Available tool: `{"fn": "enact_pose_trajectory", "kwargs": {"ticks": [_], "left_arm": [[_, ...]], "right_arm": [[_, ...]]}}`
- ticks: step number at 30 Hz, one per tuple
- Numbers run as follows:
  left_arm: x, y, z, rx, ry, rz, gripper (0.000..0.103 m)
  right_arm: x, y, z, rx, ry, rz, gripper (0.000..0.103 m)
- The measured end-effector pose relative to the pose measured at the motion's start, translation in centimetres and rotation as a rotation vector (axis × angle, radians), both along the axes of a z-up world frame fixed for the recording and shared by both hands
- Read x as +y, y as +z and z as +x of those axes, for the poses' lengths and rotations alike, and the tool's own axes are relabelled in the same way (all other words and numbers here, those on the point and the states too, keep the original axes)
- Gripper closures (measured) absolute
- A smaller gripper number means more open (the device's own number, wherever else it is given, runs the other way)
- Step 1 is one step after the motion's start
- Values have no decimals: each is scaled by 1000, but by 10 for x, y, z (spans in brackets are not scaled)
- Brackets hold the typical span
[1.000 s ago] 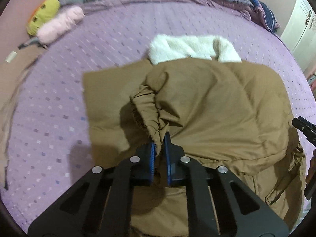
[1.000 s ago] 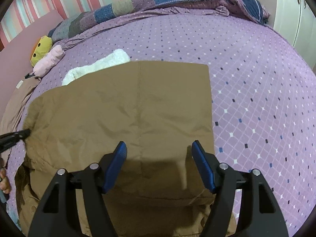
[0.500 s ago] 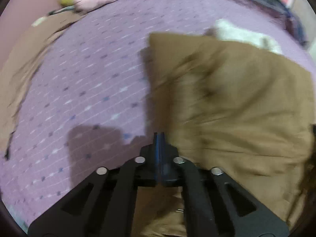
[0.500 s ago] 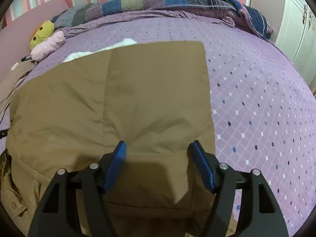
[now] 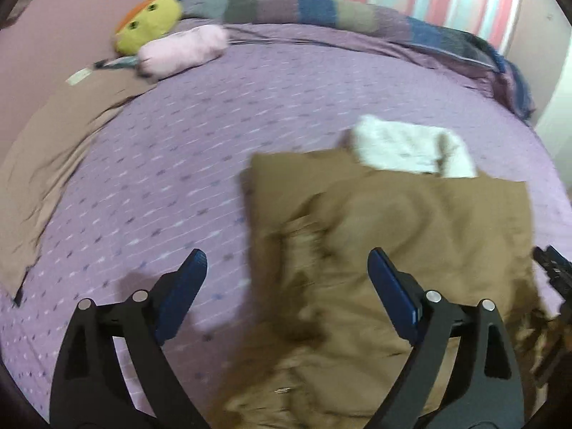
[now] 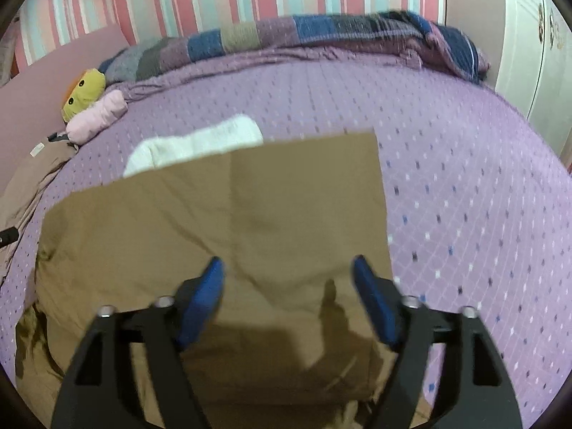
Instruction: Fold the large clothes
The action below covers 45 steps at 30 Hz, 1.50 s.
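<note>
A brown jacket (image 5: 411, 236) with a white fleece collar (image 5: 411, 146) lies on the purple bed, its sleeves folded in over the body. My left gripper (image 5: 286, 286) is open and empty above the jacket's left edge. My right gripper (image 6: 287, 293) is open and empty above the jacket (image 6: 232, 221), near its right side. The white collar (image 6: 200, 143) shows at the far end. The tip of my right gripper (image 5: 554, 275) shows at the right edge of the left wrist view.
The purple dotted bedsheet (image 5: 214, 136) surrounds the jacket. A yellow plush toy (image 5: 146, 25) and a pink roll (image 5: 182, 50) lie at the far left. A patchwork blanket (image 6: 321, 32) runs along the far edge. A tan cloth (image 5: 46, 150) lies at the left. A white cabinet (image 6: 529, 46) stands right.
My left gripper let go of the brown sleeve cuff and opened wide; the sleeve now lies on the jacket. The right gripper stayed open and lifted back a little.
</note>
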State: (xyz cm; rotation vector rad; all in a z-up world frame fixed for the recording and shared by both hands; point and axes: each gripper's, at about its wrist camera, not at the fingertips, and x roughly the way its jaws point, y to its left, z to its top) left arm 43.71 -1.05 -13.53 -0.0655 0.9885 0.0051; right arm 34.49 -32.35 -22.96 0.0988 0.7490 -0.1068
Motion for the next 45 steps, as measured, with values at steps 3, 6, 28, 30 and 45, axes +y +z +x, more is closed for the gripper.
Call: {"fn": "enact_pose_trajectory", "kwargs": {"ticks": [3,6,28,30,45], "left_arm": [[-37,2,21,-1,-43,19,13],[-76,-10,38,15,-74,74,35],[-75,-97,81,42,-45,189,103],[-72,-100,83,41,-50,169,103],[-68,-121,81,-6,-47,141,102]], "right_arm": [[11,15,10,-39,-5,-63,16],[15,19,30,-46,14,-71,17],[-4,-45,113,-15,50,-10,85],[-3,-48,117,-4,52,-16,86],[-4,-64,134,0,40,12,87]]}}
